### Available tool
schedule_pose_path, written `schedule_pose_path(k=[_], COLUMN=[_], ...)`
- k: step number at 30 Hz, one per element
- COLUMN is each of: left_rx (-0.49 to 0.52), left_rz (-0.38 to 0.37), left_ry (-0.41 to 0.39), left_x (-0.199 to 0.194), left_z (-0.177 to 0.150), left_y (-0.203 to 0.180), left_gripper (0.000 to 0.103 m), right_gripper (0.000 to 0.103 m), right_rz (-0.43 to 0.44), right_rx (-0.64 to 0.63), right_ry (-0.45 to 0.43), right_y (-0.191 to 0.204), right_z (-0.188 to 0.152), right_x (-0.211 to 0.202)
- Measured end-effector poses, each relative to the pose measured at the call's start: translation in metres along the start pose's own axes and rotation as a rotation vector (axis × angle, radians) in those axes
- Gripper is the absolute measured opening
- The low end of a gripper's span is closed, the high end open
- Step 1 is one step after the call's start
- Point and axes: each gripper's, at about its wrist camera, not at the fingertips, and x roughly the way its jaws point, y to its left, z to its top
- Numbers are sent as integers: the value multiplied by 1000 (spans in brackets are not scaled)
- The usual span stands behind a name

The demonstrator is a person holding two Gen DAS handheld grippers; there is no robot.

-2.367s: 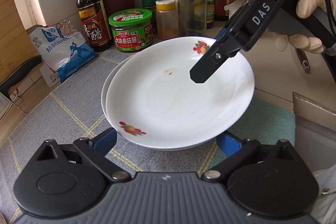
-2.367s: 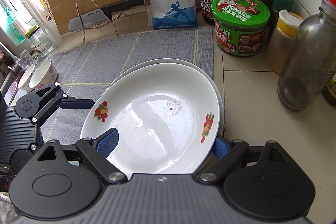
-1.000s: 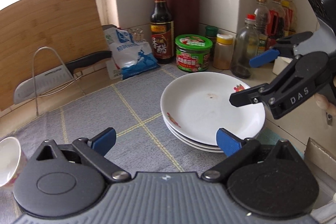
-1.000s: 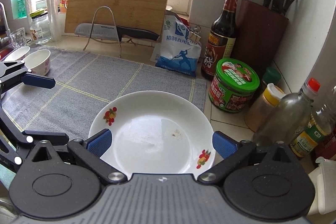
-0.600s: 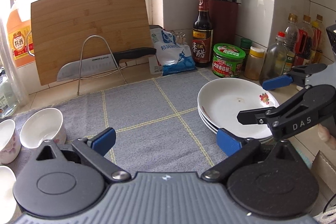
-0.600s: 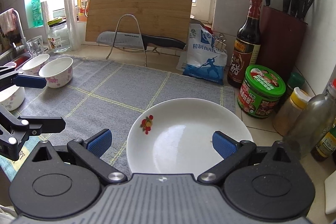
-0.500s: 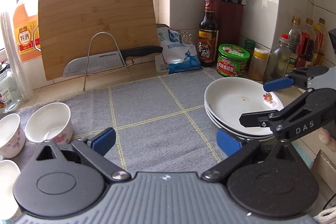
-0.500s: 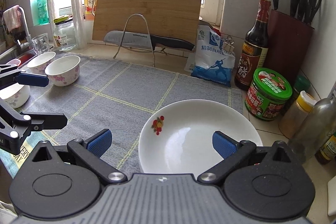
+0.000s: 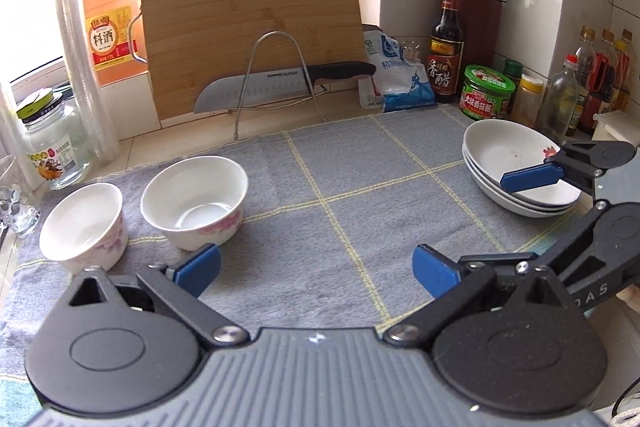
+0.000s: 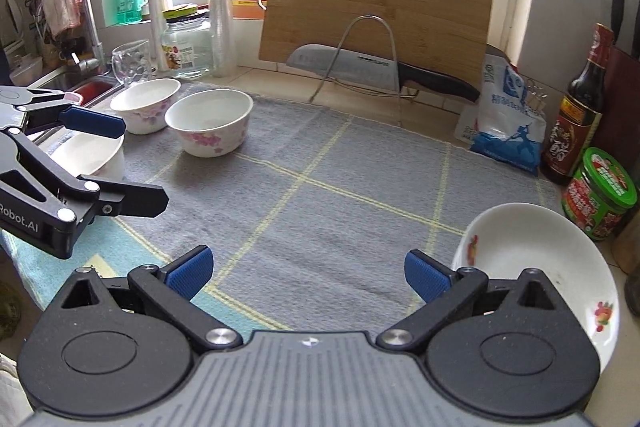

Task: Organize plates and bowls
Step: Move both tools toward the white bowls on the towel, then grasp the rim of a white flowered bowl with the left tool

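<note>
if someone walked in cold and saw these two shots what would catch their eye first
Probably the big bamboo cutting board leaning at the back of the counter, with a large knife resting on a wire rack in front of it. Next, the stack of white plates at the right edge of the grey mat, and the floral bowls grouped at its left end.

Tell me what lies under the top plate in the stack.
Under the top plate the rims of more white plates show, stacked on the grey mat. Their inner faces are covered, so any food marks there cannot be seen.
</note>
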Motion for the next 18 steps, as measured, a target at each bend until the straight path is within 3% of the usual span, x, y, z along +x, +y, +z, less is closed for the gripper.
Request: schedule_pose_path(k=[11, 18], left_rx=[-35, -105], left_rz=[133, 137], left_ry=[57, 103], left_x=[-15, -10], left_z=[-25, -34], left_y=[104, 155], left_gripper=[102, 99], right_gripper=[103, 103], right_rz=[161, 255], right_rx=[-134, -205], right_ry=[-4, -16], right_y=[103, 152], right_z=[27, 40], right_x=[46, 72])
